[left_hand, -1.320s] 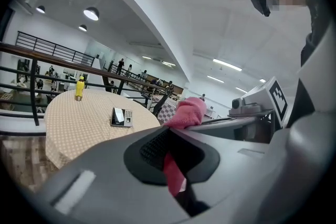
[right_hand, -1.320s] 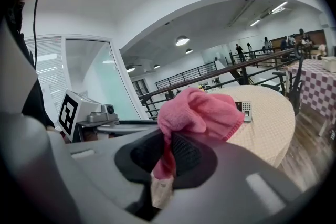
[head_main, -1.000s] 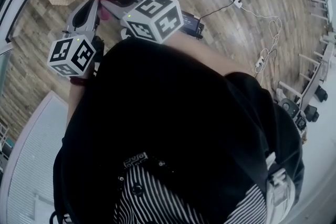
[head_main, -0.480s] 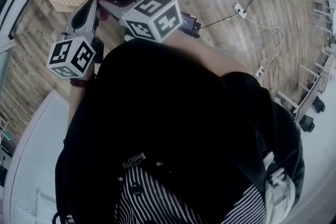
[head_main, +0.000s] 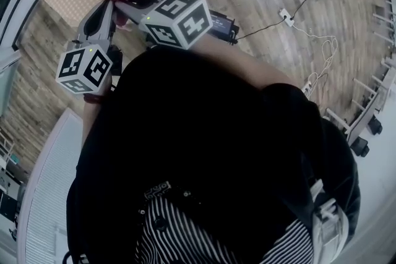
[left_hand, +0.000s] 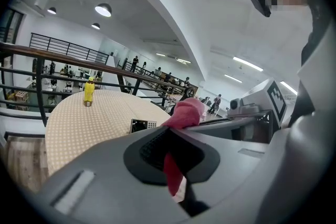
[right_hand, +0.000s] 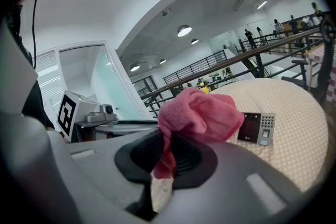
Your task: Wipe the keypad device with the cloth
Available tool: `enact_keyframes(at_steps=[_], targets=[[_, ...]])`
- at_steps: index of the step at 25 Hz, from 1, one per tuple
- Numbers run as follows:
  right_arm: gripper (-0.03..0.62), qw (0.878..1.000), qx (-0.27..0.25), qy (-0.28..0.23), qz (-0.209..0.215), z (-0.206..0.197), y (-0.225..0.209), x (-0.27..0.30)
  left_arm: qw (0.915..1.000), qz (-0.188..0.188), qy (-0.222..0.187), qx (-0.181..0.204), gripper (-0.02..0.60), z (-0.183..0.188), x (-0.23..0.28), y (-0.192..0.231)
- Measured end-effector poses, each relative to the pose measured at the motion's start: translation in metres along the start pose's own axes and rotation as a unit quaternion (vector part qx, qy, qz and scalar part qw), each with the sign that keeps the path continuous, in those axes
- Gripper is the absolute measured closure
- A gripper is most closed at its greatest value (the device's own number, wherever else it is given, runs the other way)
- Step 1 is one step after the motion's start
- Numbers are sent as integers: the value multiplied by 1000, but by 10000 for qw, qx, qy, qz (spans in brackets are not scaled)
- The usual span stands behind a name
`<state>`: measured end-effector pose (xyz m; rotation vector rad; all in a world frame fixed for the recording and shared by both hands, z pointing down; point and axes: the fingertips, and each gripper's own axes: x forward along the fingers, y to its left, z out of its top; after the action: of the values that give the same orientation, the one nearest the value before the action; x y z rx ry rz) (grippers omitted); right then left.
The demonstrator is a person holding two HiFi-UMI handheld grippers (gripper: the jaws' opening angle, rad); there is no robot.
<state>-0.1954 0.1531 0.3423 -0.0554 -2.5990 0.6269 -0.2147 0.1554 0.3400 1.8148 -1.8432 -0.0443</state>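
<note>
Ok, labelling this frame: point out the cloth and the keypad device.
cloth (right_hand: pixel 201 113): right gripper view, bunched pink top.
keypad device (right_hand: pixel 257 128): right gripper view, middle of its front face.

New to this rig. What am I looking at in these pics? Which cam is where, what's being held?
There is no robot here: a person holds a two-jaw gripper in each hand. The head view looks steeply down from the person's head. The other two cameras ride on the grippers and look along their jaws. The left gripper and right gripper are both shut on one pink cloth. Ahead is a round table with a dotted cover. On it are the keypad device, not yet touched, and a small yellow bottle.
</note>
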Motion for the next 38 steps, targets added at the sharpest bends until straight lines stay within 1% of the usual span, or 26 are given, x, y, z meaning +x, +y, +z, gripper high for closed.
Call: enact_keyframes(at_steps=[4,9,16,18,22,24,27,31,34,38], targets=[[549,9999,12,50,86,20,-14,9,10000,-7,24,-10,577,18,16,11],[549,9997,148,82,192,40,-43,14,9998,114,123,-55,577,35,45,18],[550,9983,371,221,385,41,-82,21,9986,165,506,-50,577,32,85,25],[549,9978,444,208,437,41,-92,16,9981,191,589,-22,577,31,95,21],[549,9972,540,136,503,38,-105,-6,9974,223,691,27,577,30,108,-3],[549,9971,561,98,502,45,-110,-5,9973,207,707,70,577,36,112,-2],[550,9964,702,23,480,49,-111,2,9966,141,803,153,577,41,115,5],[551,9968,706,61,381,47,-110,-9,9966,50,816,101,577,38,114,-5],[550,9972,730,-22,160,45,-105,-7,9956,-209,891,214,577,37,111,-4],[550,9959,852,-245,-186,61,-112,3,9931,-584,949,375,577,53,119,7]])
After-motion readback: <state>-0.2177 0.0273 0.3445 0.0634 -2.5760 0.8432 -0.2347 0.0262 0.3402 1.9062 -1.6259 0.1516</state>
